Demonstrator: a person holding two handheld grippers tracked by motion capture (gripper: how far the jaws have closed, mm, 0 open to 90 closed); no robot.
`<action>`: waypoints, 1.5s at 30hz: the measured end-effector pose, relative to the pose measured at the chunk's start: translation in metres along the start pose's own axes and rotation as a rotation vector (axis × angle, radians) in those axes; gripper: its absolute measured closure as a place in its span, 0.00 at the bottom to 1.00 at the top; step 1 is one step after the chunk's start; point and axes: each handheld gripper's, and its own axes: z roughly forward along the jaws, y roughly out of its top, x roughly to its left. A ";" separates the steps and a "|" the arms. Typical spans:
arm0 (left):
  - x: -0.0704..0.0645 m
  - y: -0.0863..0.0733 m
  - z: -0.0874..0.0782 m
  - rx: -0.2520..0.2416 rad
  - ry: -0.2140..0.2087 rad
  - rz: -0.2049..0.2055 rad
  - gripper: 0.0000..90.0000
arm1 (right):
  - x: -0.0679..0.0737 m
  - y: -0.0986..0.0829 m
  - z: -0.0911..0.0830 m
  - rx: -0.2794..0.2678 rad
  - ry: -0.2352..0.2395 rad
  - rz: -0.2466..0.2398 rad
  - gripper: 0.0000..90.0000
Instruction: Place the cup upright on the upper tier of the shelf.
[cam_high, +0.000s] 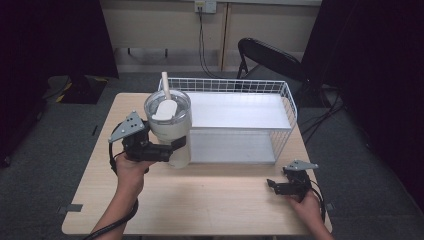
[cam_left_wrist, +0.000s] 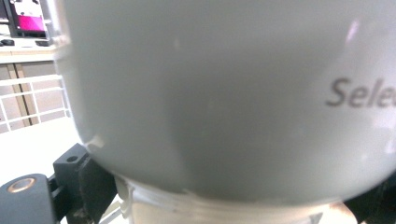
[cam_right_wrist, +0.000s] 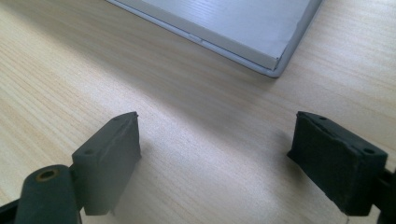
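Left gripper jaws clamped around pale lidded tumbler with straw, tumbler at white wire basket's front-left corner, right gripper jaws spread wide over bare wooden table, free room between.

From the left gripper view I see a big pale grey-white rounded tumbler very close, and it takes almost the whole picture. At 3 o'clock it carries grey letters reading "Sele". At 7 o'clock one black jaw presses against its lower side; the opposite jaw is only a dark edge at 5 o'clock. At 9 o'clock stands a white wire basket on a white surface.
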 end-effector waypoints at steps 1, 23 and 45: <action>0.000 0.002 0.000 -0.002 -0.003 0.003 0.08 | 0.000 0.000 0.000 0.000 0.000 0.000 0.17; 0.002 0.033 0.016 -0.003 -0.021 0.008 0.08 | 0.000 0.000 0.000 0.000 0.000 0.000 0.17; 0.006 0.068 0.038 -0.012 -0.008 0.010 0.08 | 0.000 0.000 0.000 -0.003 -0.001 -0.001 0.17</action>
